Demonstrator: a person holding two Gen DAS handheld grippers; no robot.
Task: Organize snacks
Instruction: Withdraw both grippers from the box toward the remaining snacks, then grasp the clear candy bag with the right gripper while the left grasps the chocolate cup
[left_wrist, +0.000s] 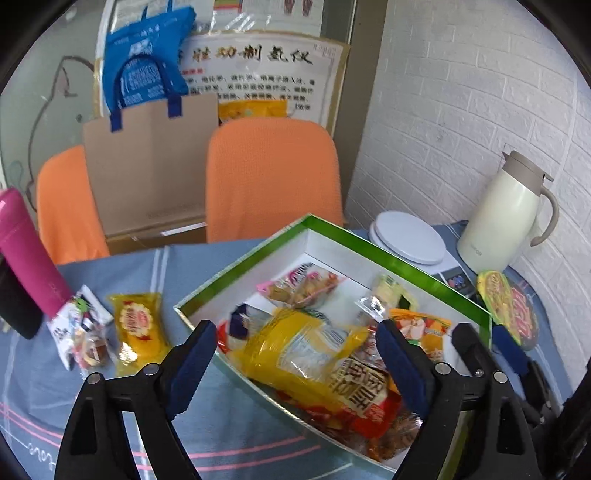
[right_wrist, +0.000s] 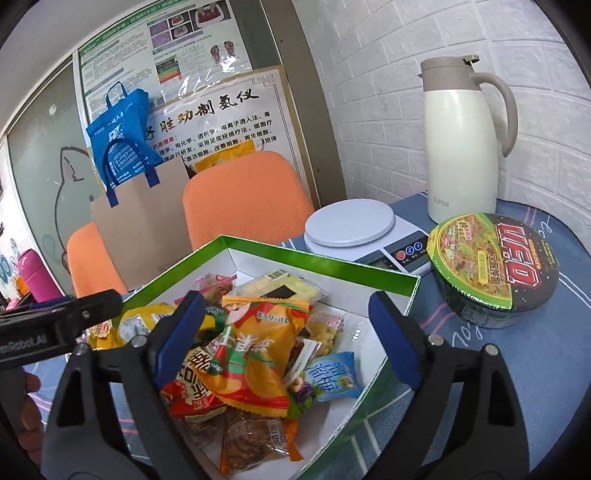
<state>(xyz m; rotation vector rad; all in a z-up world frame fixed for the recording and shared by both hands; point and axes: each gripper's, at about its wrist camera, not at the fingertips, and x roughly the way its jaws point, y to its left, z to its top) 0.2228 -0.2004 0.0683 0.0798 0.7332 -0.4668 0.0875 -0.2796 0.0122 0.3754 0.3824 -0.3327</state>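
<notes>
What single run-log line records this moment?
left tongs: open over box | right tongs: open over box | loose snacks: on tablecloth

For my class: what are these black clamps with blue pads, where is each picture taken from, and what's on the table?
They are hand-held grippers, one per hand, each carrying a camera looking along its fingers. One picture is from the left gripper, the other from the right gripper. Both are open and hold nothing, hovering over a green-edged box of snack packets. On the blue tablecloth also sit a noodle bowl, a kitchen scale, a cream jug, and loose snacks including a yellow packet.
</notes>
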